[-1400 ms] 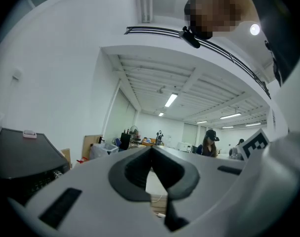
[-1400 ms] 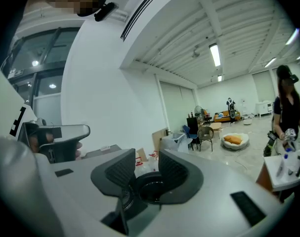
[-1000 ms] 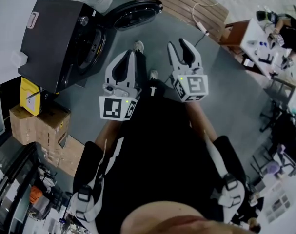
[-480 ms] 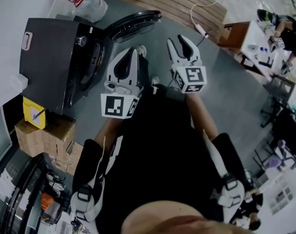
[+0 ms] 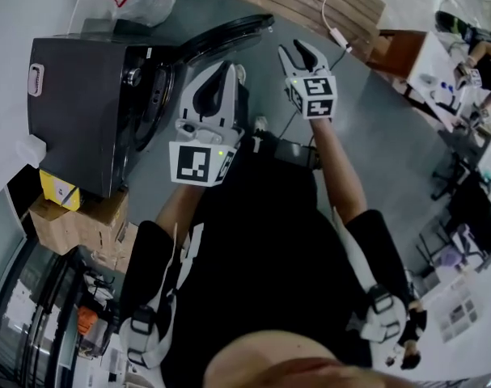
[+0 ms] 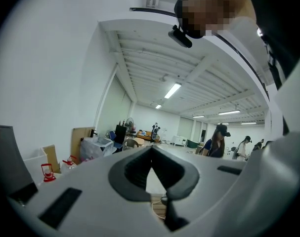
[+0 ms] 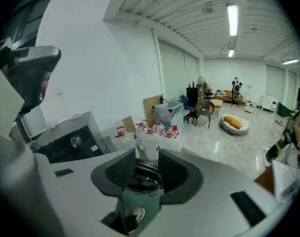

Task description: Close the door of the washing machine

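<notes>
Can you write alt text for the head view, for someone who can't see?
From above, a person holds two hand-held grippers toward a dark washing machine whose round door hangs open. The left hand-held gripper is shut, the right hand-held gripper open; neither holds anything.

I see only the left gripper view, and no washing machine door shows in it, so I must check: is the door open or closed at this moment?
Observer: Open. In the head view the door is swung out from the washing machine.
Operator: Is the right gripper holding it?
Observer: No. The right gripper has its jaws apart, and the door's rim only shows through the gap, ahead of them.
Operator: What lies beyond the door?
Observer: Water bottles with red caps stand on the floor.
</notes>
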`<action>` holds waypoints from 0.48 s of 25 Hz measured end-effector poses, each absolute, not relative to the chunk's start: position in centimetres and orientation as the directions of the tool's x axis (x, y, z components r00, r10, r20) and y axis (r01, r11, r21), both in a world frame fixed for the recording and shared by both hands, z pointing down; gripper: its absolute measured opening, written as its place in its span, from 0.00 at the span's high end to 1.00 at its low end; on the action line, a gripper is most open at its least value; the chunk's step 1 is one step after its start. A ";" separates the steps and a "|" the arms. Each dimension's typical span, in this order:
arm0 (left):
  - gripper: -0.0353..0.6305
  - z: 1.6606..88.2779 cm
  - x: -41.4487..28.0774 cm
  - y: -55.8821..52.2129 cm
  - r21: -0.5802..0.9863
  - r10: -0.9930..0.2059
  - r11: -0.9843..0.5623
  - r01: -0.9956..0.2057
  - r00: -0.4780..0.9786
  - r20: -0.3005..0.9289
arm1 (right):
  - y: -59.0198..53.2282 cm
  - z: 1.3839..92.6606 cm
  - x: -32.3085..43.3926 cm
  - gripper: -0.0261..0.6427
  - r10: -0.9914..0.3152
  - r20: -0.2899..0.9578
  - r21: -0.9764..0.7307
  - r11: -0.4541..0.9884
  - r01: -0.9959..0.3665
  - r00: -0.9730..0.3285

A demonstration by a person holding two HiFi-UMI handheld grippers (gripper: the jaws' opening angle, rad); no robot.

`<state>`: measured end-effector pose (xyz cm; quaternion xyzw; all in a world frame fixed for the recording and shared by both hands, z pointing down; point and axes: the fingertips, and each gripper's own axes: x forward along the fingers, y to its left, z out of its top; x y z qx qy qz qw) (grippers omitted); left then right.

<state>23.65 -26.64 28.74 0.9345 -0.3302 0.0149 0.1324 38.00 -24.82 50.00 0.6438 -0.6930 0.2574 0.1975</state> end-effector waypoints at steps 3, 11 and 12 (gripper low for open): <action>0.94 29.7 24.2 -28.2 0.245 -0.611 -0.742 -0.624 0.780 0.133 | -26.8 53.2 38.9 0.75 -0.753 0.649 -0.094 0.056 -0.994 -0.104; 0.94 32.1 25.8 -32.4 0.283 -0.599 -0.732 -0.620 0.783 0.166 | -31.0 61.9 39.6 0.75 -0.614 0.770 -0.093 0.162 -0.982 -0.174; 0.94 32.4 25.9 -32.9 0.284 -0.596 -0.733 -0.618 0.785 0.170 | -31.3 63.1 39.5 0.75 -0.593 0.783 -0.098 0.181 -0.979 -0.188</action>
